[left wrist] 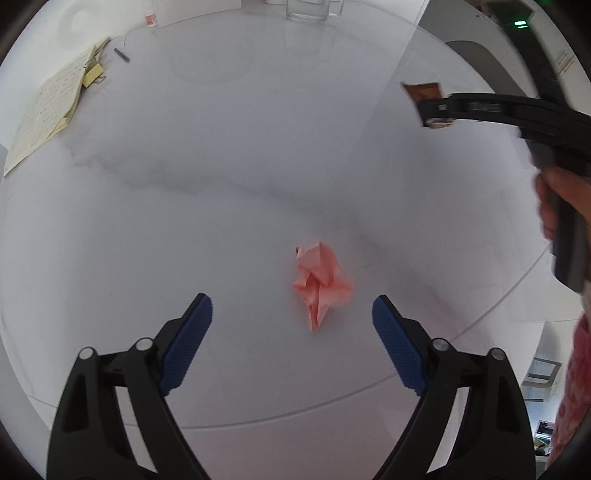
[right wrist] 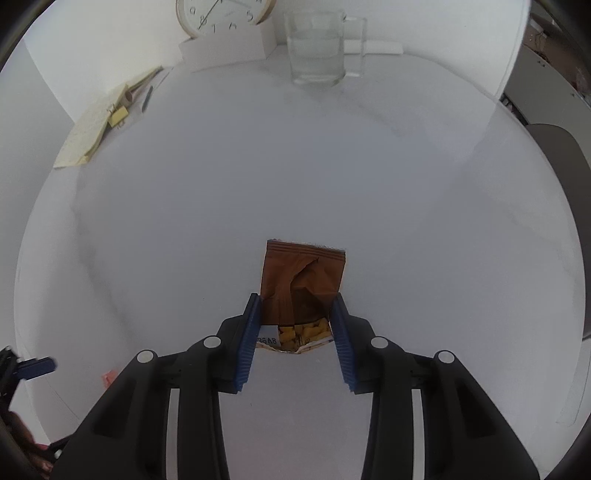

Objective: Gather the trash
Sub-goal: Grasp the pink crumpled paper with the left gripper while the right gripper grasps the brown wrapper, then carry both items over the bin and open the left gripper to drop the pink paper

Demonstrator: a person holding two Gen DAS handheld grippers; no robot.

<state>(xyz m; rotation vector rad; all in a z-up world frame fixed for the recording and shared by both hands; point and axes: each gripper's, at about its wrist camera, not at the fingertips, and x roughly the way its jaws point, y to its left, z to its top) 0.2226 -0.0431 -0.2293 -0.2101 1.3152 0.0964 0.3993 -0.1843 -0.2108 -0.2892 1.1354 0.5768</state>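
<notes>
Left gripper (left wrist: 291, 314) is hanging wide apart over the white surface (left wrist: 221, 184), holding nothing; the crumpled pink paper (left wrist: 320, 282) is lying just beyond and between the pads, not touching either. Risk: paper is light and springy, so one pad arriving first could be nudging it sideways off centre.

Right gripper (right wrist: 295, 325) is sitting with both pads against the sides of the brown snack wrapper (right wrist: 303, 284), clamped on it. Risk: the wrapper is thin and slick, looking buckled in the middle, so it may be slipping out on lift. Torn near end is showing yellow print.

Far left: a yellow notepad (right wrist: 88, 136) and pen (right wrist: 146, 99). Far middle: a glass mug (right wrist: 317, 51) and clock (right wrist: 225, 14), not trash.
</notes>
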